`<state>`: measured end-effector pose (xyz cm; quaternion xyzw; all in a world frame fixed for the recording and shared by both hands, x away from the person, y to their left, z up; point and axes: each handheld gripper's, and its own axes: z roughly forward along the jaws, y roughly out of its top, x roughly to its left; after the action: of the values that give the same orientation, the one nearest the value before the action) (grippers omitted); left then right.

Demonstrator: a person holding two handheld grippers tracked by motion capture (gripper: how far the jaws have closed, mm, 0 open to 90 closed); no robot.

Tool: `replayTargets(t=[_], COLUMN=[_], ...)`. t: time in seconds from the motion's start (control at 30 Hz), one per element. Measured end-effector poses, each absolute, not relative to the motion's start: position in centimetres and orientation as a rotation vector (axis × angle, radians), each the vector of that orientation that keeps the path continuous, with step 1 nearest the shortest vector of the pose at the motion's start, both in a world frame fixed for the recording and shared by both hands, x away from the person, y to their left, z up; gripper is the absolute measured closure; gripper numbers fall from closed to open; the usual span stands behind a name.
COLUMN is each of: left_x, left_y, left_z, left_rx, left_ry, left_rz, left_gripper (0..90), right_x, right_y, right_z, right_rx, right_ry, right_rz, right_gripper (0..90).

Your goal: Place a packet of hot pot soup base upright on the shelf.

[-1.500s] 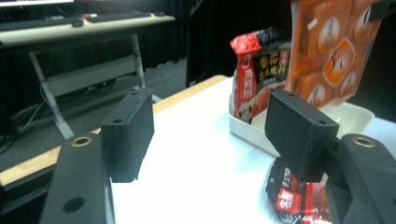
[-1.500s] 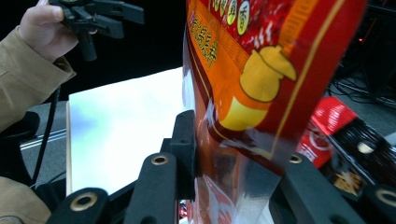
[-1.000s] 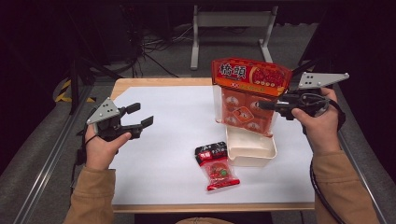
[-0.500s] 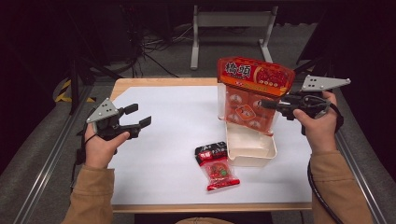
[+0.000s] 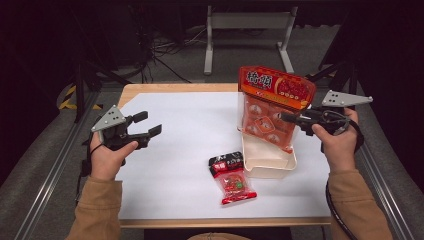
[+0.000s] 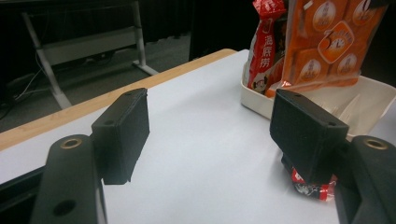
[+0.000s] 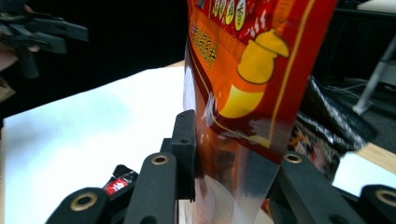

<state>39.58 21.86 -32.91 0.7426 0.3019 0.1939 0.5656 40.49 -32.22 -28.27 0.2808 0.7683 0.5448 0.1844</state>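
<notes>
At right of frame, right tongs (image 5: 287, 118) clamp a light, crinkly snack bag (image 5: 272, 107) mid-side over the tray (image 5: 270, 161); left tongs (image 5: 147, 125) stand apart.

Two claws: the left claw (image 5: 148, 124) and the right claw (image 5: 286, 118). One white tray (image 5: 267, 161) on the desk (image 5: 185, 145). One large orange snack bag (image 5: 272, 107) above the tray. One small red packet (image 5: 231, 178) just left of the tray.
</notes>
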Motion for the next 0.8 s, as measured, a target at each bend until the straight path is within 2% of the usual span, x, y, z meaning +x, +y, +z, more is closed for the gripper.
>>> replayTargets(t=[0.8], left_x=[39.6], left_y=[21.7], left_z=[-33.1], left_rx=[1.755], left_ry=[0.712], left_rz=[0.456], left_gripper=[29.2], right_x=[40.4], right_y=[-31.8], right_z=[-31.3], right_rx=[0.878], right_ry=[2.173], right_rz=[1.456], right_gripper=[70.4])
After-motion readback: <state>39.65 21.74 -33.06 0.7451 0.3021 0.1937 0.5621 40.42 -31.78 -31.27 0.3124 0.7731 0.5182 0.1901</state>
